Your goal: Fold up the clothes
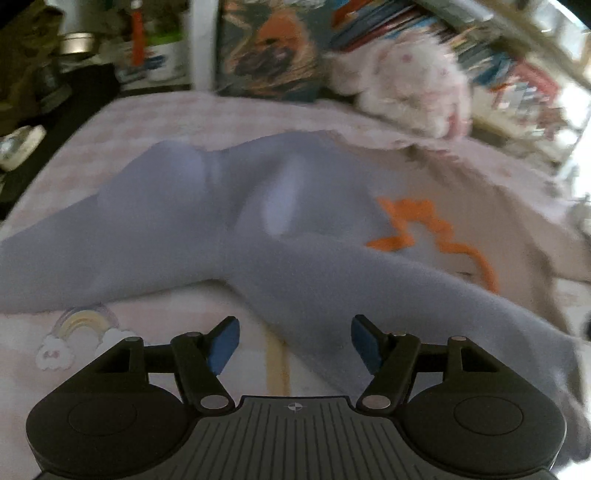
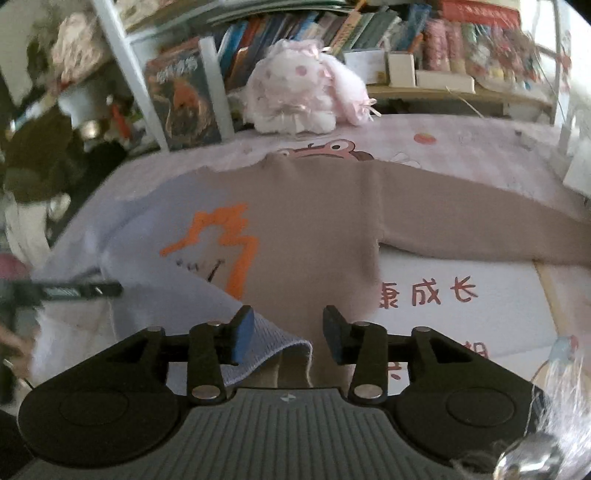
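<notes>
Left wrist view: we see our left gripper (image 1: 294, 341) spread above the sweater's lavender sleeve (image 1: 332, 288). Right wrist view: our right gripper (image 2: 289, 334) gapes, the sleeve's ribbed cuff (image 2: 273, 347) lying between its jaws on the sweater (image 2: 314, 221).

plush toy (image 1: 406, 88) motion-blurred, sweater (image 2: 314, 221) sleeve cut off right

A sweater (image 2: 314, 221) lay spread on the bed (image 2: 461, 147), one sleeve (image 2: 480, 225) stretched out rightward, the other sleeve (image 1: 369, 288) folded across its front. Behind it sat a plush toy (image 2: 303, 92), with a bookshelf (image 2: 369, 33) behind that. A book (image 2: 184, 99) stood left of the toy.
</notes>
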Action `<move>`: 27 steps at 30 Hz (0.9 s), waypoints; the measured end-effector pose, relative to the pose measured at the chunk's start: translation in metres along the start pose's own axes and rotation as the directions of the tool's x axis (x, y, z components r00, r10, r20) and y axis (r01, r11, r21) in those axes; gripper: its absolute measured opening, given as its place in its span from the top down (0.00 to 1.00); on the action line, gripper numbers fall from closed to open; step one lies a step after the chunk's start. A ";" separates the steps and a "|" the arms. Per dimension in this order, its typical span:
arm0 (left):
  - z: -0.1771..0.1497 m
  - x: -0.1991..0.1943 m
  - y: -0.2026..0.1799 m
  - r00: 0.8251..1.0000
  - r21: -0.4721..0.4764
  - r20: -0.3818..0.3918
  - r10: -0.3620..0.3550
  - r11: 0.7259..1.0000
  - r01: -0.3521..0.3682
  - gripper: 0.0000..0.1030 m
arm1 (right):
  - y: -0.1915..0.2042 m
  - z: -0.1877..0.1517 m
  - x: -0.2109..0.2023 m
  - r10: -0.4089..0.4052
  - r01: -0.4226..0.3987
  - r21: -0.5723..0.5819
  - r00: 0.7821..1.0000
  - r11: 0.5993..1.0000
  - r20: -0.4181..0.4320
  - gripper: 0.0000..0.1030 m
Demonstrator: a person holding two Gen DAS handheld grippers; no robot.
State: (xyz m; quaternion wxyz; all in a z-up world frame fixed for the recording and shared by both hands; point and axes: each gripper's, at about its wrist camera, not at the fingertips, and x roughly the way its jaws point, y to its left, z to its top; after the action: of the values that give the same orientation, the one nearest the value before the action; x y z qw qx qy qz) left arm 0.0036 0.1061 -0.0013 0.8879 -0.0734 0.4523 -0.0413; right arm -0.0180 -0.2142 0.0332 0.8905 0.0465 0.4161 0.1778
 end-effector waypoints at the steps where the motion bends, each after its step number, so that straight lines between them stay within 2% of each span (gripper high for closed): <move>1: -0.001 -0.002 -0.005 0.999 0.029 -0.009 -0.031 0.999 0.032 0.34 | 0.000 -0.001 0.003 -0.021 0.021 -0.003 1.000 1.000 -0.015 0.62; 6: -0.018 -0.018 -0.044 0.991 0.185 -0.017 -0.134 0.974 0.135 0.34 | -0.024 -0.007 0.014 -0.118 0.125 0.102 0.990 0.987 -0.072 0.64; 11: -0.035 -0.025 -0.094 0.982 0.315 -0.028 -0.189 0.930 0.188 0.34 | -0.036 -0.011 0.026 -0.129 0.136 0.055 0.984 0.989 -0.127 0.64; 17: -0.053 -0.030 -0.160 0.980 0.467 -0.056 -0.191 0.862 0.194 0.34 | -0.042 -0.011 0.030 -0.050 0.050 -0.003 0.988 0.999 -0.149 0.64; 20: -0.061 -0.021 -0.181 0.994 0.498 -0.061 -0.094 0.860 0.112 0.37 | -0.043 -0.013 0.031 -0.014 0.010 -0.031 0.987 0.999 -0.161 0.64; 22: -0.069 -0.012 -0.190 0.999 0.521 -0.050 -0.001 0.853 0.027 0.62 | -0.045 -0.014 0.030 0.007 -0.014 -0.042 0.986 0.999 -0.167 0.64; 23: -0.072 -0.008 -0.192 0.999 0.534 -0.037 0.036 0.845 -0.011 0.63 | -0.047 -0.013 0.030 0.017 -0.024 -0.044 0.986 0.999 -0.168 0.64; 24: -0.075 -0.008 -0.193 0.999 0.543 -0.015 0.051 0.839 -0.034 0.79 | -0.048 -0.013 0.029 0.026 -0.035 -0.046 0.985 0.998 -0.170 0.64; 26: -0.076 -0.010 -0.194 0.997 0.547 -0.002 0.078 0.835 -0.064 0.92 | -0.052 -0.013 0.028 0.046 -0.055 -0.050 0.984 0.997 -0.173 0.65; 27: -0.076 -0.015 -0.190 0.994 0.527 0.021 0.105 0.844 -0.100 0.95 | -0.053 -0.013 0.028 0.056 -0.066 -0.052 0.983 0.996 -0.175 0.66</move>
State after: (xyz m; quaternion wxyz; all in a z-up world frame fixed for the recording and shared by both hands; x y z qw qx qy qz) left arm -0.0685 -0.0859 -0.0015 0.8729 0.1975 0.4307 -0.1166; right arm 0.0037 -0.2550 -0.0075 0.8462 0.0176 0.4850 0.2202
